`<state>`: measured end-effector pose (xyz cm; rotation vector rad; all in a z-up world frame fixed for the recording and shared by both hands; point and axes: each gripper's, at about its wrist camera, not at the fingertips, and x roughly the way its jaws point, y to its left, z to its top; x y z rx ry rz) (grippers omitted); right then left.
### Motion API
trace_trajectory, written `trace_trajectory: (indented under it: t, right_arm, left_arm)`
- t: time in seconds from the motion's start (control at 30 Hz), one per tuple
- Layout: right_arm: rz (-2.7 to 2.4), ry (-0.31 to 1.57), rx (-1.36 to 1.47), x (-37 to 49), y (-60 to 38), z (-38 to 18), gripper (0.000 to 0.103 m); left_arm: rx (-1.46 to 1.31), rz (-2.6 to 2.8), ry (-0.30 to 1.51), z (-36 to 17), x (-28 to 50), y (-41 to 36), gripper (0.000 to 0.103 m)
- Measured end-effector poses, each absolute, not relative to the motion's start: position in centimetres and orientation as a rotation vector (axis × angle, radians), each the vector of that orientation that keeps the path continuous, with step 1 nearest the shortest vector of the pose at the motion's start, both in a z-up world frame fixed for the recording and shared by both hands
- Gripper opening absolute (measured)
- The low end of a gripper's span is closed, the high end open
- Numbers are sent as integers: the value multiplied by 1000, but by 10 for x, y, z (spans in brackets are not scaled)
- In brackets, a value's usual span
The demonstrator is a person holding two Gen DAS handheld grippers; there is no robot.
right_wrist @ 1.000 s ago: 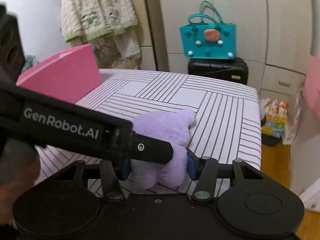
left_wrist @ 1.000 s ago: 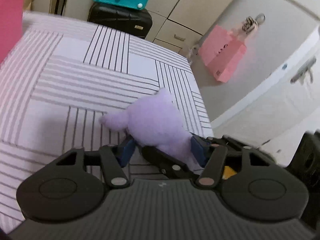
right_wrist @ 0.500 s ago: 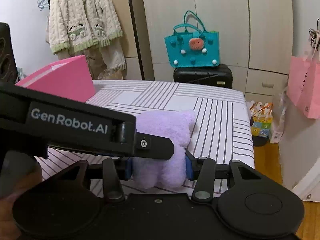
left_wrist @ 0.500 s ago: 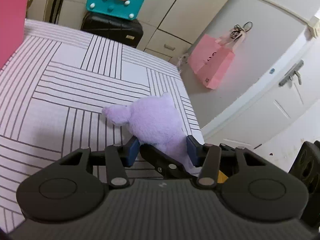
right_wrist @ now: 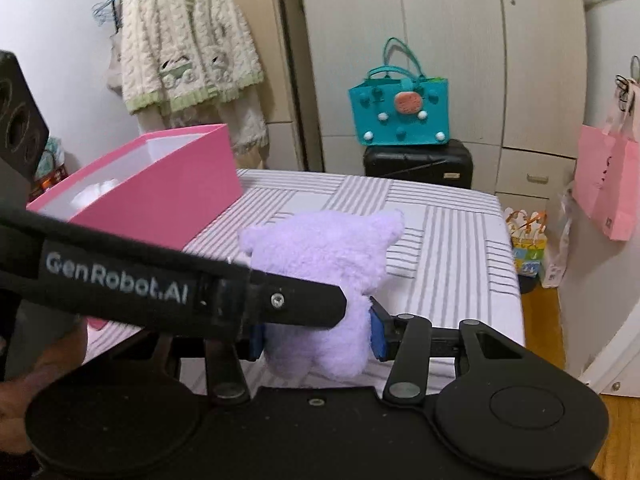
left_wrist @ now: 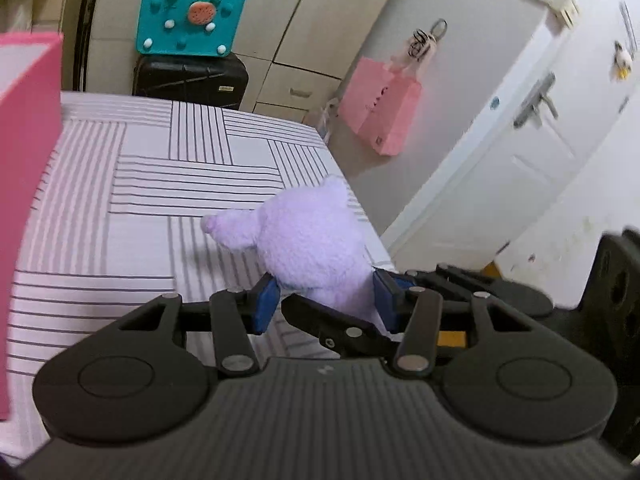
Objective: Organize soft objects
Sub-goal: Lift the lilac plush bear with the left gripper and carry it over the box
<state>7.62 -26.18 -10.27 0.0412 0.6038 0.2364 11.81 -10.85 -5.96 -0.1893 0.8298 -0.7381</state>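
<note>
Plush toy: a lilac plush toy point(left_wrist: 308, 248) is sitting between the fingers of both grippers at once, above the near right corner of the bed point(left_wrist: 140, 208), its ears pointing away from the cameras.
Left gripper: the left gripper point(left_wrist: 326, 300) is clamping the toy's lower body, blue pads point(left_wrist: 266, 300) pressing in on either side, the fur bulging above them.
Right gripper: the right gripper point(right_wrist: 318, 334) is gripping the toy's base from the other side, its right pad point(right_wrist: 378, 338) sinking into the fur; its left pad is partly hidden behind the left gripper's black finger, which is crossing in front.
Contact with bed: whether the toy is touching the striped sheet or hanging just clear of it is not showing clearly.
Pink box: an open pink box point(right_wrist: 160, 192) is standing on the bed to the toy's left, near but apart from it.
Background: a teal bag point(right_wrist: 400, 114) is resting on a black suitcase point(right_wrist: 418, 162) beyond the bed's far end.
</note>
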Motion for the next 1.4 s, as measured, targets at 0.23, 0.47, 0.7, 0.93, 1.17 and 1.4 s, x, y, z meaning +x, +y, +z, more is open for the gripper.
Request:
trace_trajectory:
  t: [0.23,0.47,0.7,0.93,1.17,1.4]
  right_arm:
    - [315,603,18,60,-232,-75,54]
    - [455,551,11,54,-200,-56,54]
    - [538,510,-25,65,-164,-35,54]
    - [627,475,-19,89,-136,-11,54]
    - [696,497,51,121,-110,-1,54]
    - [749,547,43,172,-92,-1,54]
  left_arm:
    - [-154,-773,818,-31,100,-70,49]
    - [-168,-731,760,-10,87,-26,48]
    - [-204,-666,725,12,91,11,48]
    - [-207,-592,677,38,103,48,47]
    - [-242,-551,650,45,127,79,44]
    - [-322,-498,682,36,173,101,43]
